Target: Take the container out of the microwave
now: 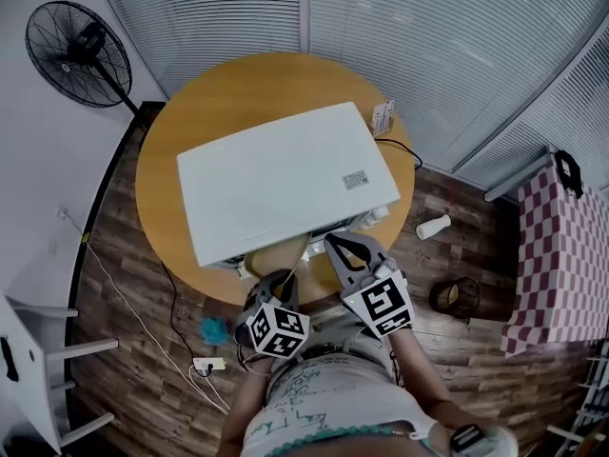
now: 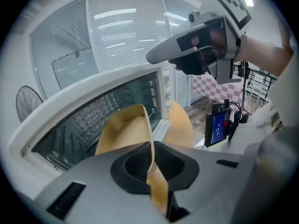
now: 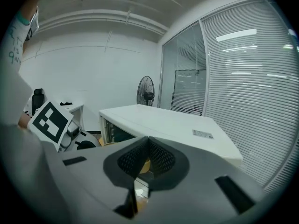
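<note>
Your left hand-held gripper (image 2: 152, 158): clenched on container (image 2: 122, 130) rim, before microwave (image 1: 285, 181). Your right hand-held gripper (image 3: 148, 154): clenched, empty. Upper left, fan (image 1: 78, 48); right, cup (image 1: 433, 227).

Count of things at the round table

One microwave (image 1: 285, 179), one round table (image 1: 247, 84) and one tan container (image 1: 276, 255) are counted, with two grippers: the left gripper (image 1: 283, 279) and the right gripper (image 1: 340, 247). On the floor, one standing fan (image 1: 76, 46), one white cup (image 1: 433, 227), one power strip (image 1: 209, 363) and one checked cloth (image 1: 561, 246) are seen.
</note>
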`<state>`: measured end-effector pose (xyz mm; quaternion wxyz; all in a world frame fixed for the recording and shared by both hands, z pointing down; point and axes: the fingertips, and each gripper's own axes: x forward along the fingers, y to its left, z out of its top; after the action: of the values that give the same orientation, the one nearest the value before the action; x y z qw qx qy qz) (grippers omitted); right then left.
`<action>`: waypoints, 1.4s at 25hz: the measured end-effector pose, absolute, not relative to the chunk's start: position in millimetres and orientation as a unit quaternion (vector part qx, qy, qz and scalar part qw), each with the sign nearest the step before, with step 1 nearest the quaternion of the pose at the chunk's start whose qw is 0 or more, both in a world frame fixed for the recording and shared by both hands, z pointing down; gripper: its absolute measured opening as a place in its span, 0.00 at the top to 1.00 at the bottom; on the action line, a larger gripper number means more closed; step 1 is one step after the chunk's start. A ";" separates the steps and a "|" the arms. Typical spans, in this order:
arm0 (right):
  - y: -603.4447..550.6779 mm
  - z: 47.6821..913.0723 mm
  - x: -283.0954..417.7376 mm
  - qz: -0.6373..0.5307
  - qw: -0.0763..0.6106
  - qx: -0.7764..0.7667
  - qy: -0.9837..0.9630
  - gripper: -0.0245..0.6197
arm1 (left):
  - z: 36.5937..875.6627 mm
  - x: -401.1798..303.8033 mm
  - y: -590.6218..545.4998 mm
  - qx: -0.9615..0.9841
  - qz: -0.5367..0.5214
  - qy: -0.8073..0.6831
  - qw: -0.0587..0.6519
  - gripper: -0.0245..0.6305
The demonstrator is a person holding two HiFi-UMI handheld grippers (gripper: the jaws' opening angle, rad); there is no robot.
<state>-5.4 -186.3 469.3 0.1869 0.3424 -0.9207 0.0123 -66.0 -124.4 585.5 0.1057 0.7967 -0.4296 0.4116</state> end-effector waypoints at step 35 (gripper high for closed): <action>-154.6 477.9 -51.2 0.012 0.190 0.322 -0.927 0.97 | 578.9 -85.8 -83.2 0.814 0.402 -0.399 0.124 0.92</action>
<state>-51.2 -154.6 477.9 0.1898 0.3223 -0.9273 0.0123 -85.8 -83.2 578.9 0.1245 0.8144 -0.3993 0.4023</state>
